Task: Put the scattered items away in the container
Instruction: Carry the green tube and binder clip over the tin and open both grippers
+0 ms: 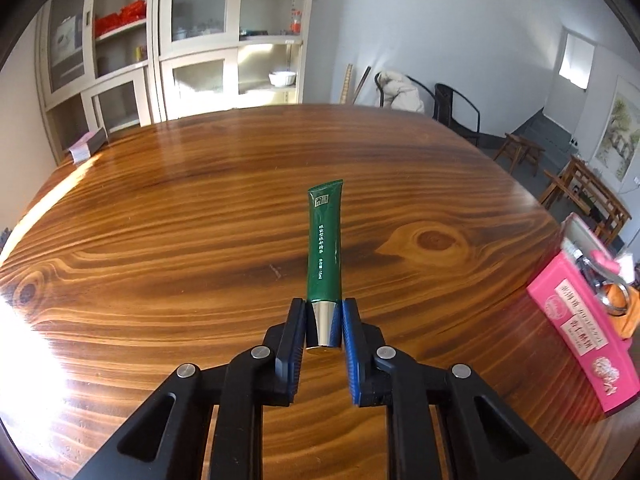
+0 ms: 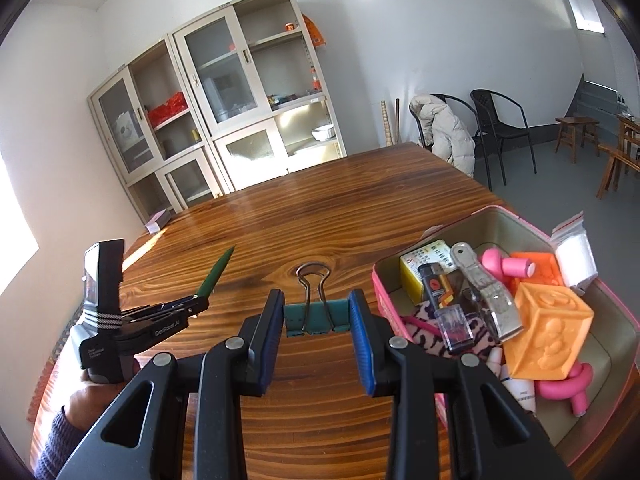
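Observation:
My left gripper is shut on the silver cap of a green tube and holds it above the wooden table; the tube points away from me. The tube and left gripper also show at the left of the right wrist view. My right gripper is shut on a teal binder clip with wire handles, held above the table beside the pink tin. The tin sits at the table's right edge and holds an orange block, a clear clip, a lighter and other small items.
The wooden table stretches ahead. A small box lies at its far left corner. Cabinets stand behind, chairs and stools to the right. A plastic bag sticks out of the tin's far side.

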Available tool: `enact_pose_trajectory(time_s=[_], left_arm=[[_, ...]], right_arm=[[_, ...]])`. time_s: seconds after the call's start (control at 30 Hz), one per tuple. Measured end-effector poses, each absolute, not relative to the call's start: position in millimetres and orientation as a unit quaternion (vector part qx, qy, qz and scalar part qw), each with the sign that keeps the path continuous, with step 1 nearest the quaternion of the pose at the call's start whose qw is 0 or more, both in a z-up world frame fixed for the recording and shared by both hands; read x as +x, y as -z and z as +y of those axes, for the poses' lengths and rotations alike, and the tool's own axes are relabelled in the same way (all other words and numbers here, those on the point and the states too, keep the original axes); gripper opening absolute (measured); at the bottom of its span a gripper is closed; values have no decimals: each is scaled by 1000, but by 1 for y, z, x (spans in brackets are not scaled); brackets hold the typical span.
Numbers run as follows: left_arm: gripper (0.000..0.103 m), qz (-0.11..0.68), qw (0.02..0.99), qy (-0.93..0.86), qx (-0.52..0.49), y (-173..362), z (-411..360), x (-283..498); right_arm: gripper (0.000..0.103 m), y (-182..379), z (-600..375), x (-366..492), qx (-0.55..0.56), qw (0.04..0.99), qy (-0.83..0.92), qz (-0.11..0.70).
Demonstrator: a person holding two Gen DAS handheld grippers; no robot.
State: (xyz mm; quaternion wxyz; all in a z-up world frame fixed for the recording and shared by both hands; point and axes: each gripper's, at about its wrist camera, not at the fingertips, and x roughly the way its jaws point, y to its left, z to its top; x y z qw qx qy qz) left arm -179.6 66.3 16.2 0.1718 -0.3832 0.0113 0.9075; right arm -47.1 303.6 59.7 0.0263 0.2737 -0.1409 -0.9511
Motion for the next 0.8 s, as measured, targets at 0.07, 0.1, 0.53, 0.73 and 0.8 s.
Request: enact_pose_trajectory(time_s=[0.07, 0.1, 0.53, 0.73, 0.8], left_arm=[[19, 9, 179, -910, -373, -25, 69, -174], [19, 7, 185, -911, -368, -29, 71, -171], [19, 7, 285, -899, -333, -72, 126, -126], [19, 12, 336, -882, -329, -82, 166, -105], [19, 12, 351, -876, -330, -84, 180, -97]], right_arm=[[36, -63, 309, -45, 267, 20, 952, -147], [36, -65, 313, -44, 263, 16, 953, -150], [36, -72, 399, -14, 234, -87, 944, -215], [36, -68, 428, -3, 236, -107, 934, -246], [36, -68, 429, 1, 234, -105, 935, -244]])
